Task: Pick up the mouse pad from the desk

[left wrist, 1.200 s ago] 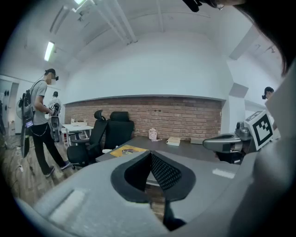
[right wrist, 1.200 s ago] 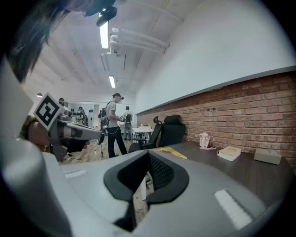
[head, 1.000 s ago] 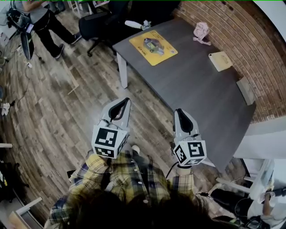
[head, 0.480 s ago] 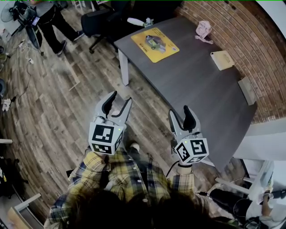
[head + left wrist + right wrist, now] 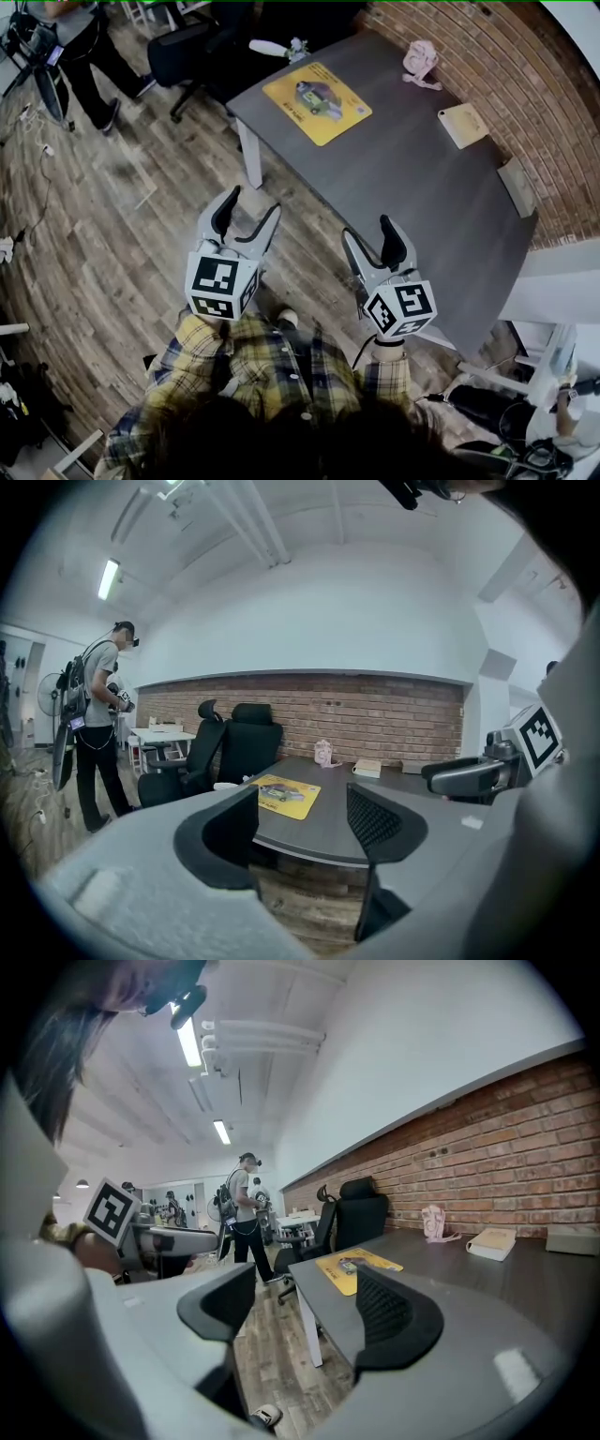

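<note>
Presently both claws are released and empty. Left gripper (image 5: 248, 211): jaws opening, only air, floor and the far desk edge show in the gap in the left gripper view (image 5: 302, 822). Right gripper (image 5: 370, 234): jaws opening too, nothing between the pads (image 5: 305, 1307).

Head view: left gripper shows over the wood floor (image 5: 112, 234), short of the desk (image 5: 412, 178). The right gripper's tips show right at the desk's long near edge, which runs from 11 o'clock down to 5 o'clock. The two grippers sit side by side, apart.

Mouse pad (image 5: 317, 101), yellow with a printed picture, lies flat on the desk's far corner: 1 o'clock from the left gripper, 11 o'clock from the right. Its corner at 9 o'clock comes close to the desk edge; bare desktop lies around the rest. It is also seen through both jaw gaps (image 5: 286, 794) (image 5: 358, 1267), well apart from either claw.

White desk leg (image 5: 248, 155) stands under that corner, at 12 o'clock from the left gripper. Open floor spreads at 9 o'clock. Black office chair (image 5: 187, 52) stands near the pad corner at 10 o'clock; a standing person (image 5: 84, 47) is further out.

At 3 o'clock the desktop is open up to the brick wall (image 5: 525, 84). A pink item (image 5: 420, 64) and a tan book (image 5: 462, 127) lie along that far edge, well clear of the pad.
</note>
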